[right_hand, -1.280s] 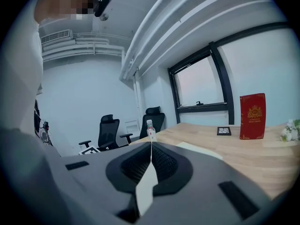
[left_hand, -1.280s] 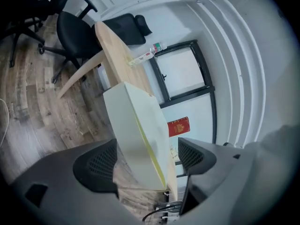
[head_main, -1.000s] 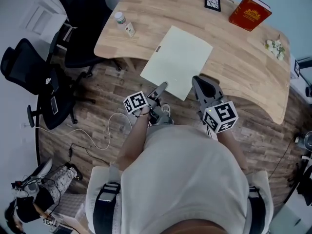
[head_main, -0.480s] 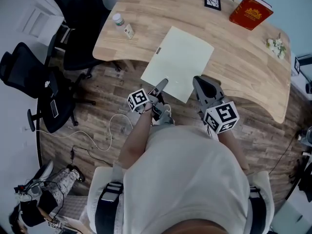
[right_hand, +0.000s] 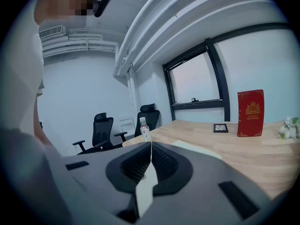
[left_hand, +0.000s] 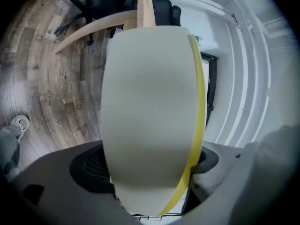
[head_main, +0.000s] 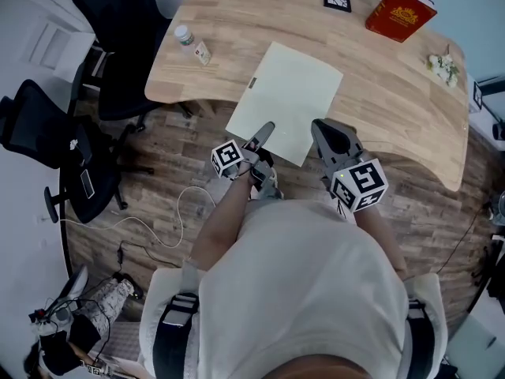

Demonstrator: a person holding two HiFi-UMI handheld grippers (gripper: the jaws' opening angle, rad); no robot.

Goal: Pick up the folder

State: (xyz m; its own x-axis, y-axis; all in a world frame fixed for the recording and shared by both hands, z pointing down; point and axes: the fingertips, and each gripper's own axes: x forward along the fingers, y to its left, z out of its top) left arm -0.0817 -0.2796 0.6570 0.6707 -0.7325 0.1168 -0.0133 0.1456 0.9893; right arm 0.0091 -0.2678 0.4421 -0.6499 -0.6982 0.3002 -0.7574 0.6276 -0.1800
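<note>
The folder (head_main: 292, 93) is seen flat on the table (head_main: 394, 85), with its near short edge overhanging the table rim toward the person. Its long axis runs away from the person, skewed a little right. That overhanging edge is gripped by the left gripper (head_main: 266, 130), jaws closed on it from above and below (a yellow strip shows along one side in the left gripper view). The right gripper (head_main: 325, 131) is held just beside the near right corner, jaws together, nothing held. A lift is judged to hinge on the left grip alone. The folder is thin, pale, matte and probably floppy. The table is light wood with a curved rim.
</note>
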